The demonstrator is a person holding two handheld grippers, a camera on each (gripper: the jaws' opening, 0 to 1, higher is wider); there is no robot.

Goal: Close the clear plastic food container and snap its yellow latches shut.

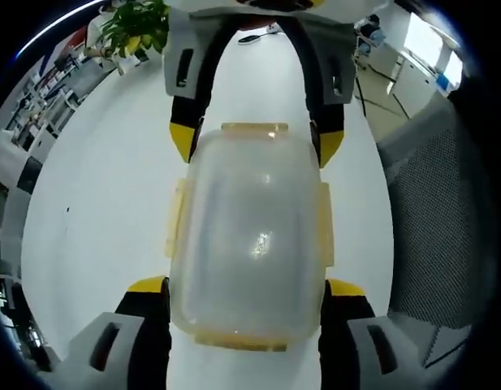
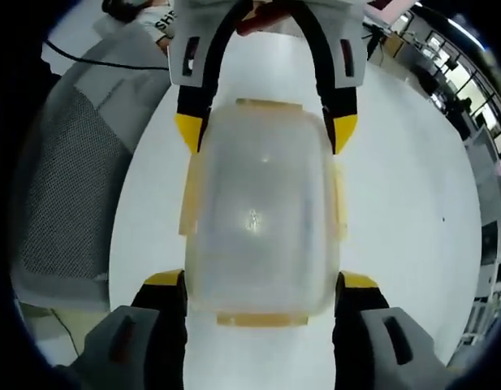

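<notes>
box [image 1: 250, 244]: lid on, mid desk [image 1: 96, 211]
left tongs [image 1: 246, 288]: spread round its end, to steady it
right tongs [image 2: 262, 284]: spread round the other end
latches [image 1: 325, 223]: sticking out, not snapped

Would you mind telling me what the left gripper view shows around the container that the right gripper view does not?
Left gripper view alone: a potted plant at the far end of the white table and desks beyond it. Right gripper view alone: a black cable beside a grey mesh chair. Both share the clear container with yellow latches, bracketed by the left gripper and right gripper from opposite ends.
</notes>
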